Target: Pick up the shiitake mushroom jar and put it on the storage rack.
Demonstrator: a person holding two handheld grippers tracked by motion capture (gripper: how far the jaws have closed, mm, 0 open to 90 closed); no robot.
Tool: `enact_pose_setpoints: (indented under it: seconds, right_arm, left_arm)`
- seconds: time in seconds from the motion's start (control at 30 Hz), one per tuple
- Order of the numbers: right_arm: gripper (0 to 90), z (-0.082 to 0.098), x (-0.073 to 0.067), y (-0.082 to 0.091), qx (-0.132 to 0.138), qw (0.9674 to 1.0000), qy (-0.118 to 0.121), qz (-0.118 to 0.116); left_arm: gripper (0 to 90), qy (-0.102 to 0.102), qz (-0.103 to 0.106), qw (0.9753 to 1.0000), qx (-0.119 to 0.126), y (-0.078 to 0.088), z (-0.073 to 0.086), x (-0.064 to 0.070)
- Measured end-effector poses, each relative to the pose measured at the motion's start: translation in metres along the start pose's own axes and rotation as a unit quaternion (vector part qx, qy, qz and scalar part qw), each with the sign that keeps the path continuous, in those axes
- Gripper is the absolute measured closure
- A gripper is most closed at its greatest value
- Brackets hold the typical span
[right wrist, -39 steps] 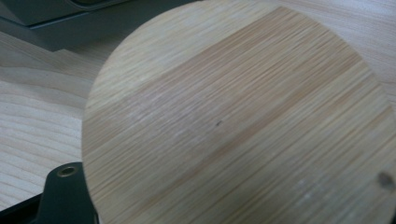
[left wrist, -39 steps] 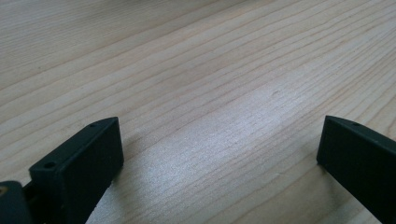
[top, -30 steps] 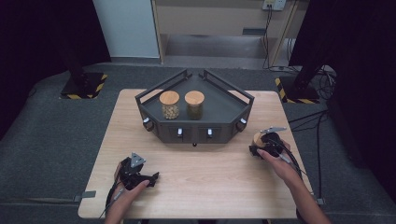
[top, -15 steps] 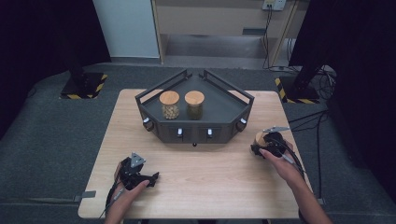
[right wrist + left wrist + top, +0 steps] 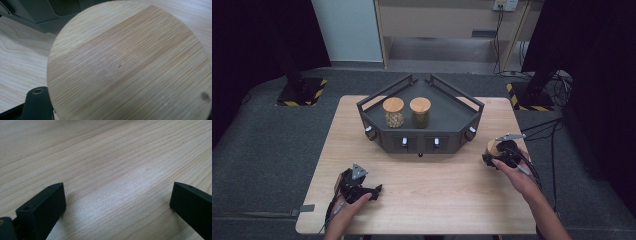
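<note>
A jar with a round bamboo lid (image 5: 130, 65) stands on the wooden table (image 5: 437, 190) at its right side, just right of the dark tray (image 5: 462, 120). My right gripper (image 5: 490, 156) is shut on this jar (image 5: 492, 146); one black finger (image 5: 37, 102) presses against the lid's rim, and the glass below is hidden. My left gripper (image 5: 373, 192) rests low over the table's front left, open, with bare wood between its jaws (image 5: 117, 195).
The dark angular tray has raised rails and small knobs on its front face. In it stand two lidded jars, one with pale contents (image 5: 393, 112) and one with dark green contents (image 5: 420, 112). Black stands and cables lie on the floor beyond the table.
The right gripper has shifted only slightly around the jar. The left gripper and the tray's jars have stayed put.
</note>
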State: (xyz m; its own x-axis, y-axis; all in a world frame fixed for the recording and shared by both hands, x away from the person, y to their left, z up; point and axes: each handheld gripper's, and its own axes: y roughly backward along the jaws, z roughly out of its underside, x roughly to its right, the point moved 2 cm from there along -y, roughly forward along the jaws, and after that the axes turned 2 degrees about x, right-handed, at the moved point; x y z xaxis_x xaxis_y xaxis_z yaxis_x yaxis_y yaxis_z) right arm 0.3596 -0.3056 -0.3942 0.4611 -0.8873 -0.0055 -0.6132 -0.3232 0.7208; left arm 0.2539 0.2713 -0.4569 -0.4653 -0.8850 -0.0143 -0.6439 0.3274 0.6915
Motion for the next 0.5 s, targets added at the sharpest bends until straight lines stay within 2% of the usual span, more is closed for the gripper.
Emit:
enact_pose_setpoints:
  seconds: [0.37,0.5]
  right_arm:
    - [25.4,-0.012,-0.009,0.017,0.005,0.9997,0.024,0.000]
    - [25.4,-0.014,-0.008,0.021,0.009,0.9996,0.025,-0.002]
  left_arm:
    - [0.0,0.000,0.000,1.0000,0.000,0.000,0.000,0.000]
    - [0.0,0.000,0.000,1.0000,0.000,0.000,0.000,0.000]
